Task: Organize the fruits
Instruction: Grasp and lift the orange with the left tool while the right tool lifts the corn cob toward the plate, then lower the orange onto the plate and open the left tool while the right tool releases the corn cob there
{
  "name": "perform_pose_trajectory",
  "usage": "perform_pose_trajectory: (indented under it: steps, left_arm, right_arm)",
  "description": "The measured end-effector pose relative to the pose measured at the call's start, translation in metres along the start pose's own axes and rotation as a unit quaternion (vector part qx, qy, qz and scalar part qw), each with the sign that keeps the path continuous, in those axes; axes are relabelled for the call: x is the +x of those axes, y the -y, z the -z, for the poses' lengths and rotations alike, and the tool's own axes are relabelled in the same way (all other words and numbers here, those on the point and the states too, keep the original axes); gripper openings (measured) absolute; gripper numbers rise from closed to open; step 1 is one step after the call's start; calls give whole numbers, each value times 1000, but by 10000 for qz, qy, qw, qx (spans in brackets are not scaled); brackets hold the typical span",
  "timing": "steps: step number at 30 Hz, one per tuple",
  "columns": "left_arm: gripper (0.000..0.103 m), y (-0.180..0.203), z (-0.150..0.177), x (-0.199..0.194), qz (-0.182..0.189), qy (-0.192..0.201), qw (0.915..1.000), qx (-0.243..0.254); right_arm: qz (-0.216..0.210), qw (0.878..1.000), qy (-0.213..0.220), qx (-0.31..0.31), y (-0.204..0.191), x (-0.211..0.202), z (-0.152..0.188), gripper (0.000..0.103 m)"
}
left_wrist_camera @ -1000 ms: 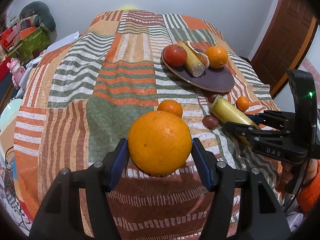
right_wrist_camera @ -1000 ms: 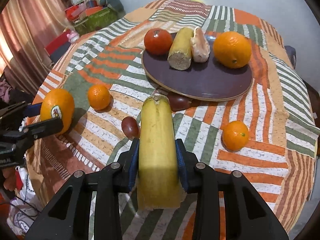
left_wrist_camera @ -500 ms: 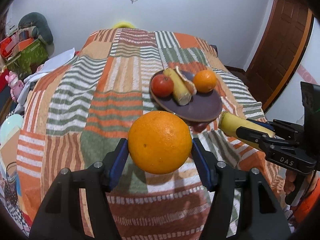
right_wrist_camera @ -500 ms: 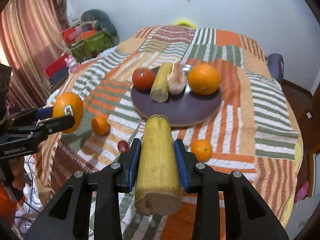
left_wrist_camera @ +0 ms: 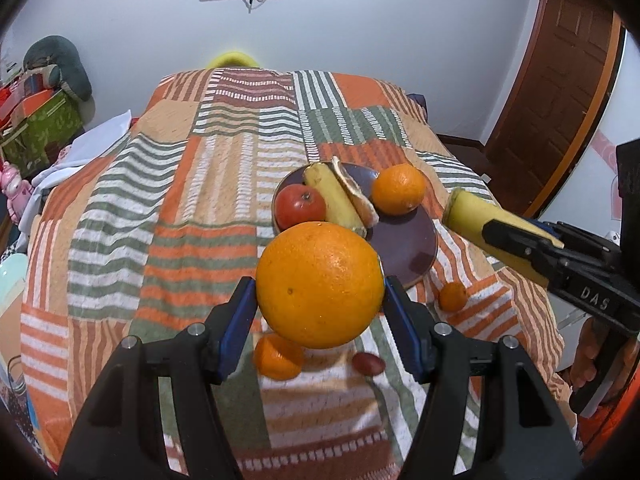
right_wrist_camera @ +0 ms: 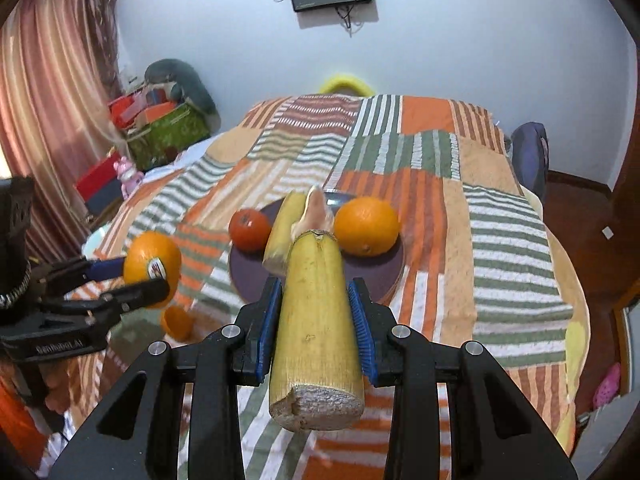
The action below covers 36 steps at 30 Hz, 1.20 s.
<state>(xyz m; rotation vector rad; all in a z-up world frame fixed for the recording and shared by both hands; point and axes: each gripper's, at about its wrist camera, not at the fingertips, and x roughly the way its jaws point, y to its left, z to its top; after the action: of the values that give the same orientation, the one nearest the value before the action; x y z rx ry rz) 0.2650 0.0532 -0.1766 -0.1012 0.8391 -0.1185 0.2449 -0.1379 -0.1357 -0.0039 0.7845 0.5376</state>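
Left wrist view: the left gripper [left_wrist_camera: 320,304] is squeezed tight on a big orange [left_wrist_camera: 319,285], held up in the air over the blanket [left_wrist_camera: 168,208]. The right gripper [right_wrist_camera: 316,328] is squeezed tight on a banana [right_wrist_camera: 316,320], also up in the air, near the plate [left_wrist_camera: 408,252].

I think both fruits go to the plate next. Bring them down slowly and let go only when they touch it.

The plate already has a tomato [left_wrist_camera: 300,206], a banana piece [left_wrist_camera: 334,200] and an orange [left_wrist_camera: 398,189]. Its near side is bare, so aim there. The two grippers are close, so go one at a time. Small fruits [left_wrist_camera: 278,356] lie on the blanket below.
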Motion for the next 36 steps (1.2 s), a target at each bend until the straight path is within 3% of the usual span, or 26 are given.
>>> perform_pose_trajectory:
  steps: [16,26,36]
  left_arm:
    - [63,-1,-28,60,72,-202,9998,2]
    - [64,-1,-30,72,129,-232,9996,-9]
    - [64,0,-29,83,107,-410,9991,44]
  right_arm:
    - [38,9998,173,-22,7,44,-39,32]
    - [91,9989,-222,-394,-9,84,-37,32]
    - [152,9977,-450,-484,-6,93,-32,32]
